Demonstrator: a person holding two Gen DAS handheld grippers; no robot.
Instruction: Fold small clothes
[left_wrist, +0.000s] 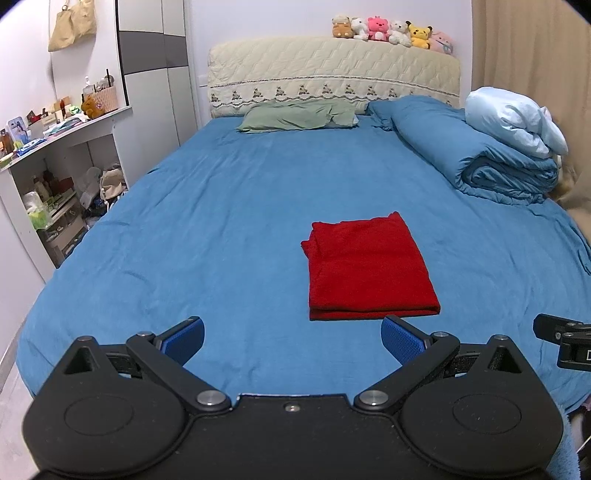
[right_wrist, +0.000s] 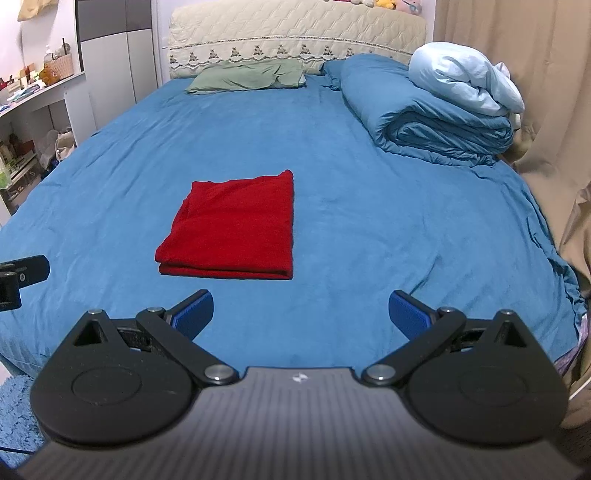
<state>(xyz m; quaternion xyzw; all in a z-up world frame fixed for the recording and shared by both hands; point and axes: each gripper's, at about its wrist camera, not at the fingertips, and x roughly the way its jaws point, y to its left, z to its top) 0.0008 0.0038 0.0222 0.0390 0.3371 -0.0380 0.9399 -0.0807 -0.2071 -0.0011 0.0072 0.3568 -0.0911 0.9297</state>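
Red garment (left_wrist: 371, 267) is folded into a neat rectangle, flat on the bed (left_wrist: 229, 206), in the near half and roughly mid-width, folded edge toward the foot edge, looser layered edges showing on its left side. Nothing is touching it. Left hand-held gripper (left_wrist: 292, 341) hangs over the foot edge, jaws spread wide, blue pads (left_wrist: 184, 341) empty, garment just ahead and slightly right of its centreline, clear of the tips. Right hand-held gripper (right_wrist: 301, 315) is also wide and empty, also over the foot edge, with the garment ahead and off to its left, apart from the fingers. Each wrist view catches a black piece of the other unit at the frame edge: the right one shows at the right side of the left view (left_wrist: 565, 341), the left one at the left side of the right view (right_wrist: 20, 277), so the two sit side by side with the garment ahead between them. Toward the head of the bed: a green pillow (left_wrist: 295, 117) against the quilted headboard (left_wrist: 332, 70), a rolled blue duvet (left_wrist: 476, 155) along the right edge with a pale blue bundle (left_wrist: 517, 122) on top. Row of plush toys (left_wrist: 393, 32) on the headboard's top edge. Left of the bed is a cluttered white shelf unit (left_wrist: 74, 125); items on it are too small to identify reliably. Beige curtain (right_wrist: 517, 55) runs along the right side. A blue shaggy patch (right_wrist: 14, 410), possibly a rug, shows low left in the right view.
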